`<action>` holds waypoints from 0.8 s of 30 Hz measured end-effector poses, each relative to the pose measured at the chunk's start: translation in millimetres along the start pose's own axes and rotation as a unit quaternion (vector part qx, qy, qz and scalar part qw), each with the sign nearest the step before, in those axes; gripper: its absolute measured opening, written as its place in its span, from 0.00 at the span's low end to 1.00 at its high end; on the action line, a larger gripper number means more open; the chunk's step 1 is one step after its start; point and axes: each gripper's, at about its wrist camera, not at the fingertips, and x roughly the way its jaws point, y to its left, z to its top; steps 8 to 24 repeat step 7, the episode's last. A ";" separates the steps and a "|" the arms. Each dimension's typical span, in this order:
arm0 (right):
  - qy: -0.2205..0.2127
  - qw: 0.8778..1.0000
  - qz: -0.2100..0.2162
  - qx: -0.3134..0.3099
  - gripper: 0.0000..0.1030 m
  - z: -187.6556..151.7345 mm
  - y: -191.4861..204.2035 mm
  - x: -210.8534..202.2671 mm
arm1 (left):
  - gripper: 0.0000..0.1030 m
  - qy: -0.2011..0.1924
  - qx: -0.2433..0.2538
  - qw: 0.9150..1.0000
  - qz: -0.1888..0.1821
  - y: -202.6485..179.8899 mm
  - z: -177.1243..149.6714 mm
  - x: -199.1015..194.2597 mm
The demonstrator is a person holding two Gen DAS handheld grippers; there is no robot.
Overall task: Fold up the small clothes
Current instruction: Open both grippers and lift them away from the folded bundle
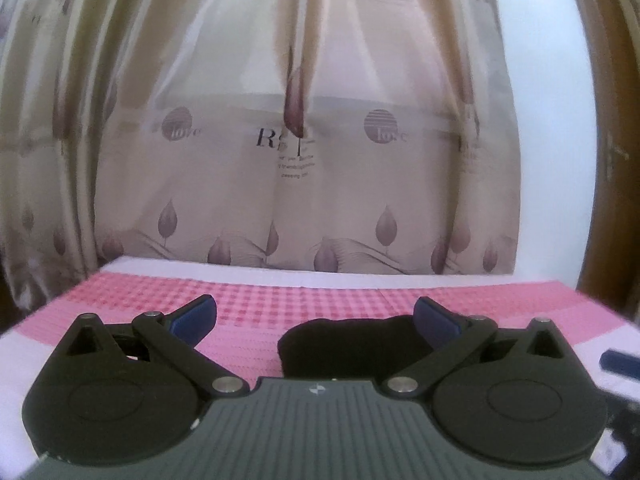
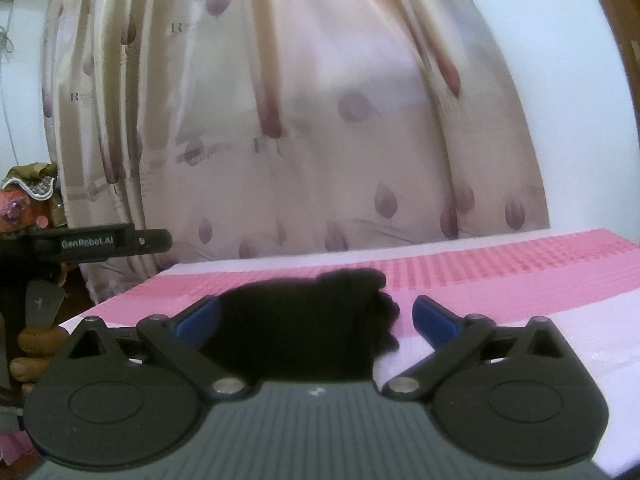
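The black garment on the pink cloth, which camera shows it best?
The right wrist view: the black garment lies almost whole between the open right gripper. The left wrist view shows it lower, partly hidden by the open left gripper.

A pink checked cloth (image 1: 320, 300) is spread over the counter (image 1: 248, 270) ahead of the gripper, its white far edge left uncovered. Beyond the counter a beige curtain (image 1: 280, 160) printed with purple leaves and dark lettering is hung in folds. A white wall (image 1: 544, 140) is seen to its right, and dark wood (image 1: 612, 120) is seen at the far right edge.
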 end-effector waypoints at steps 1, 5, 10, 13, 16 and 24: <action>0.002 1.000 -0.001 0.001 1.00 -0.7 -0.1 0.4 | 1.00 -0.005 0.006 1.000 0.003 -1.0 -2.2 0.0; 0.003 1.000 -0.004 0.001 1.00 -2.0 0.2 0.2 | 1.00 -0.007 0.007 1.000 -0.003 -1.3 -7.3 0.2; 0.000 1.000 -0.009 -0.002 1.00 -2.2 1.5 -0.6 | 1.00 -0.002 0.005 1.000 -0.004 -0.9 -8.0 1.0; 0.000 1.000 -0.009 -0.002 1.00 -2.2 1.5 -0.6 | 1.00 -0.002 0.005 1.000 -0.004 -0.9 -8.0 1.0; 0.000 1.000 -0.009 -0.002 1.00 -2.2 1.5 -0.6 | 1.00 -0.002 0.005 1.000 -0.004 -0.9 -8.0 1.0; 0.000 1.000 -0.009 -0.002 1.00 -2.2 1.5 -0.6 | 1.00 -0.002 0.005 1.000 -0.004 -0.9 -8.0 1.0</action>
